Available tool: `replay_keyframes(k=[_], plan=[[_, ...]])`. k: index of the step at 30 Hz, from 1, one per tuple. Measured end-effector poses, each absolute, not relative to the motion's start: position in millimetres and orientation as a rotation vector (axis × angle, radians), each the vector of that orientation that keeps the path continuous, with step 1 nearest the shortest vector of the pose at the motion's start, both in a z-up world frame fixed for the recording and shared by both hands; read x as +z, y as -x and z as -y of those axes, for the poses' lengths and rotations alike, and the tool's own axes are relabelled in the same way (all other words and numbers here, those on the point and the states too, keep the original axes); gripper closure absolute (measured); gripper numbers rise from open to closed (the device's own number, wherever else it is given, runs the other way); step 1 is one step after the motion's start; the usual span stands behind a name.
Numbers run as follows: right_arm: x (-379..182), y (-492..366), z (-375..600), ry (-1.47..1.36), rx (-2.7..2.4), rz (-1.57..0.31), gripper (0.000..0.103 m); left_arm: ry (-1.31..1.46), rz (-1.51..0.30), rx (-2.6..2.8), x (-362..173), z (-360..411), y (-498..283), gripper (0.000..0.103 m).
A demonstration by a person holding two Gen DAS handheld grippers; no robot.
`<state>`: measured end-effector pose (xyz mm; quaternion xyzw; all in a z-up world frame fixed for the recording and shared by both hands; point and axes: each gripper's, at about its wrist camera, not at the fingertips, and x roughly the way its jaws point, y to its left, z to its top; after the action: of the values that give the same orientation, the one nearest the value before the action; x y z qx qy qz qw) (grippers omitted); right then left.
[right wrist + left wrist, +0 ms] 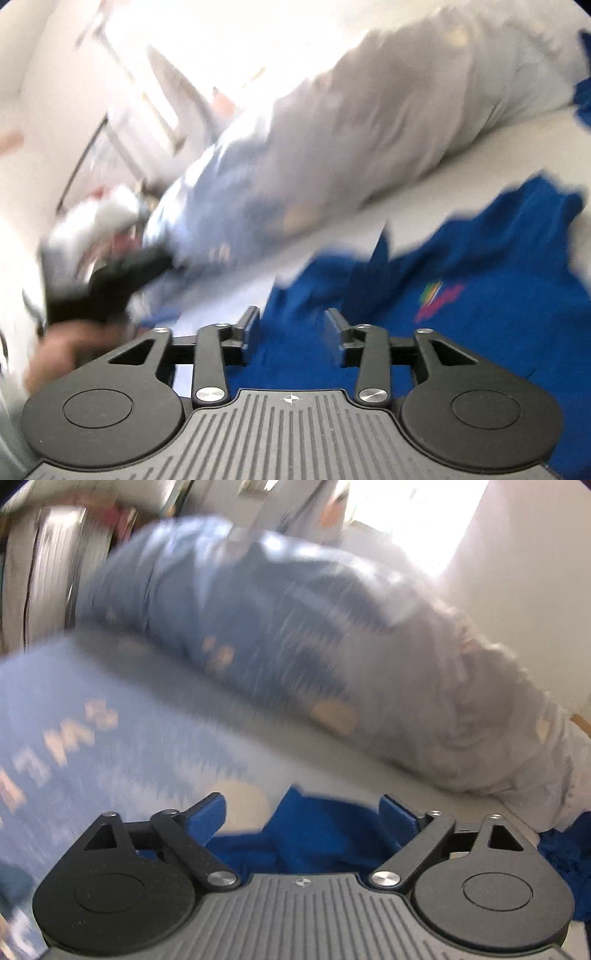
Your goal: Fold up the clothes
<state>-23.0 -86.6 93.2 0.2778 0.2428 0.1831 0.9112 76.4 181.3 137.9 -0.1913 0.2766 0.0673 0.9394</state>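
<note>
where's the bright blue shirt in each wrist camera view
Left wrist: the blue shirt sits bottom centre, between the open left gripper fingers.
Right wrist: it fills the lower right, logo showing, under the open right gripper.
Shared landmark: the rumpled pale bedding lying behind the shirt.

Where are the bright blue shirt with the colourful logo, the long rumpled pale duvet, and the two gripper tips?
bright blue shirt (461, 295), right wrist view, on the chest beside the logo.
rumpled pale duvet (424, 686), left wrist view, on its middle bulge.
right gripper (291, 328), right wrist view, midway between the parted tips.
</note>
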Motion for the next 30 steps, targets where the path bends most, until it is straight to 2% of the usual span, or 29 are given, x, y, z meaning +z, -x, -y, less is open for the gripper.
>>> replay_keyframes(k=[1,3,5,9,13,18,21,26,28,30], plan=[[105,24,103,-0.588,0.351,-0.478,0.050,0.350,-0.547,0.142,149,-173,-72,0.004],[126,27,133,-0.622,0.303,-0.471,0.035,0.236,-0.534,0.149,172,-148,-65,0.003],[139,30,161,-0.697,0.309,-0.495,0.026,0.164,-0.511,0.103,191,-122,-59,0.000],[150,37,200,-0.743,0.347,-0.443,0.001,0.095,-0.536,0.035,193,-71,-71,0.000],[132,27,241,-0.727,0.272,-0.417,0.000,0.025,-0.576,-0.025,190,-21,-88,0.000],[81,2,314,-0.927,0.116,-0.539,0.000,-0.064,-0.630,-0.103,183,44,-112,0.000],[52,0,359,-1.095,0.055,-0.564,0.000,-0.129,-0.712,-0.154,148,95,-142,0.000],[26,-1,399,-1.125,-0.069,-0.550,0.000,-0.351,-0.794,-0.248,77,191,-166,0.001],[22,-4,406,-1.133,-0.080,-0.545,0.000,-0.457,-0.816,-0.291,49,222,-170,0.013],[17,-5,412,-1.133,-0.097,-0.546,0.000,-0.506,-0.851,-0.311,25,242,-176,0.041]])
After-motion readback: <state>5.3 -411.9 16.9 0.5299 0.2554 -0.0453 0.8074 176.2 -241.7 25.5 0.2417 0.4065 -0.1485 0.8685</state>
